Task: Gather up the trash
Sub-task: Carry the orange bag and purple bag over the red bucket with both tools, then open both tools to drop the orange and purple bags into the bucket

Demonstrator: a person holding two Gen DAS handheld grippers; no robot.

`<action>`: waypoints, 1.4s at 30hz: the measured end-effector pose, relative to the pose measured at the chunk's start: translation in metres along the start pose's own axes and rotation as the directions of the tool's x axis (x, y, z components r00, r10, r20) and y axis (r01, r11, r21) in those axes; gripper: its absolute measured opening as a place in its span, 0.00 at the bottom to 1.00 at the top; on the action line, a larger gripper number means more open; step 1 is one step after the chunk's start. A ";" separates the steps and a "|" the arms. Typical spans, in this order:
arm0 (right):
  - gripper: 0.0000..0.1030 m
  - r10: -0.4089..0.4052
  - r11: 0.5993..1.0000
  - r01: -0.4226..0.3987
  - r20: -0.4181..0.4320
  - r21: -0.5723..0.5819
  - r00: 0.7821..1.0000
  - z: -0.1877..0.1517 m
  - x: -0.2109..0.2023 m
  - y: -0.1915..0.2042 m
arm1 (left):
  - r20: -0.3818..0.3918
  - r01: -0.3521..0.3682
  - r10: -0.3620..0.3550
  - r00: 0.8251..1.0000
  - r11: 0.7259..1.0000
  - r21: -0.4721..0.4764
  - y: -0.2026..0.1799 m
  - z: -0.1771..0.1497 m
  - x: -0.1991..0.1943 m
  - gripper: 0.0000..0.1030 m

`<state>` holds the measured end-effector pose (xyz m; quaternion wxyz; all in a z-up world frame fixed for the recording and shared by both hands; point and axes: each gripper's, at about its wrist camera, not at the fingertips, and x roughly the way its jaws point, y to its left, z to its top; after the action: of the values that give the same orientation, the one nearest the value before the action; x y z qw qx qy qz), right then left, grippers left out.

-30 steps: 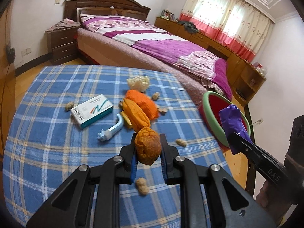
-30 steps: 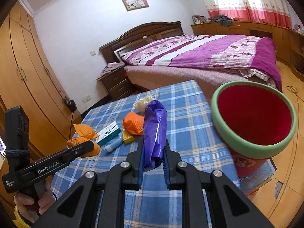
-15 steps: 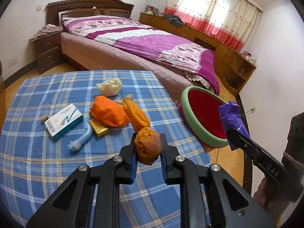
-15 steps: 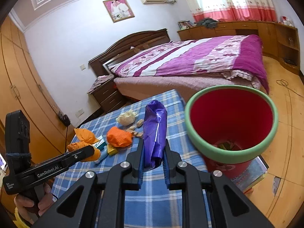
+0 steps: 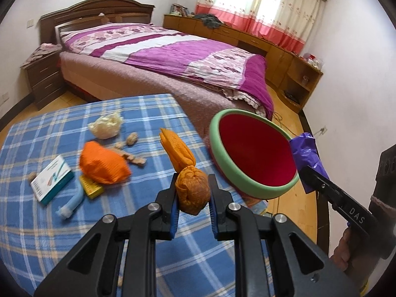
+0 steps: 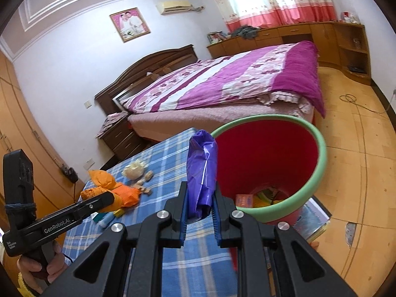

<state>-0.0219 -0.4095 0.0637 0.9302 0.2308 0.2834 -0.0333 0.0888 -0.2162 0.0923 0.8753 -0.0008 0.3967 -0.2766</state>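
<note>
Bed (image 5: 173,57): purple and white quilt over it, standing behind the table.
Table (image 5: 37,235): covered in a blue plaid cloth, scraps scattered over its far half.
Trash bin (image 6: 319,163): red inside with a green rim, on the wooden floor just beside the table's edge; wrappers and a small pink packet lie in its bottom.
Left gripper (image 5: 192,193): jaws closed tight on the knotted orange bag (image 5: 191,189), pads pressing its round lower bulge; the bag's twisted tail sticks up above the fingers, over the table near the bin.
Right gripper (image 6: 200,205): jaws clamped on the purple plastic bag (image 6: 201,170), which stands upright between the pads, beside the bin's near rim.
Orange bundle (image 5: 102,164): lying on the cloth, left of the held orange bag.
White and teal box (image 5: 52,182): flat on the cloth, left of the orange bundle.
Cream crumpled wad (image 5: 106,126): farther back on the cloth.
Light blue tube (image 5: 71,203): just beside the box, near a small yellow packet (image 5: 91,186).
Peanut shells (image 5: 131,139): scattered between the cream wad and the orange bundle.
</note>
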 end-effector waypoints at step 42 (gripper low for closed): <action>0.38 -0.152 0.980 0.154 -0.029 0.128 0.988 0.021 0.040 -0.104 | -0.131 0.119 -0.106 0.986 0.988 0.097 -0.078 0.027 0.122 0.39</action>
<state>0.0020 -0.5091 0.0146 0.9052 0.2686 0.3065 -0.1208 0.1350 -0.3471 0.0435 0.8302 0.0399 0.4355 -0.3457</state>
